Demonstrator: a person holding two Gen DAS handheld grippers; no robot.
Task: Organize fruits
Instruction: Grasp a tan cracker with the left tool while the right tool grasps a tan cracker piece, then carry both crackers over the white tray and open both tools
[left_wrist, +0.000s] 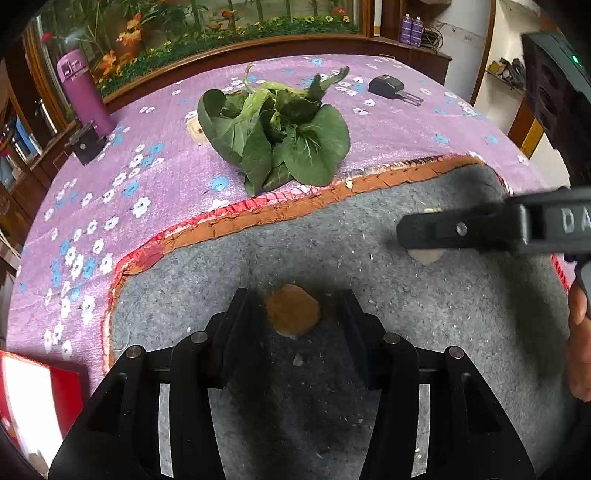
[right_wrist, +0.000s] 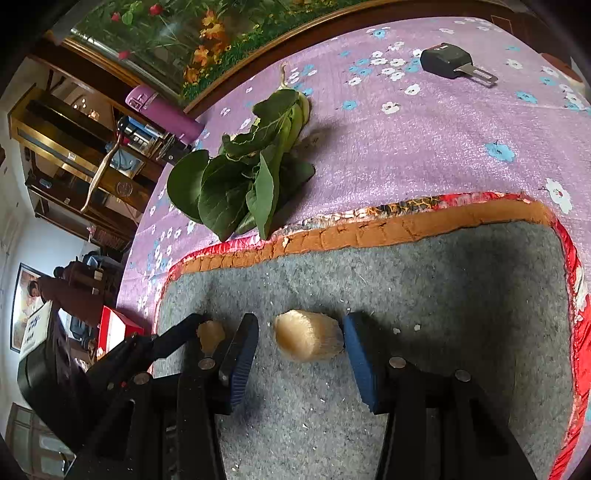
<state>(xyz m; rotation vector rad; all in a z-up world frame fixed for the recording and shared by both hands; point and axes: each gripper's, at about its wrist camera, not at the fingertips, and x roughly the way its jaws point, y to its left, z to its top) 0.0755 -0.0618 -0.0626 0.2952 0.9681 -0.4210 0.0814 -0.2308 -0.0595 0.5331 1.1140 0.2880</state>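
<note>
The right hand-held gripper (right_wrist: 301, 345), its blue-padded jaws apart, is best lowered squarely around the pale tan fuzzy fruit piece (right_wrist: 306, 340) lying on the grey felt mat (right_wrist: 461, 280), while the left hand-held gripper (left_wrist: 293, 314), likewise apart, is centred on the brown round fruit piece (left_wrist: 292, 311).

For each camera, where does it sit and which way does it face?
Left wrist: sits on the left tool, facing down at a brown piece on the grey mat; the right tool and a hand show.
Right wrist: sits on the right tool, facing a pale fuzzy piece between open fingers; the left tool shows.
Both show the leafy greens and purple cloth.
</note>
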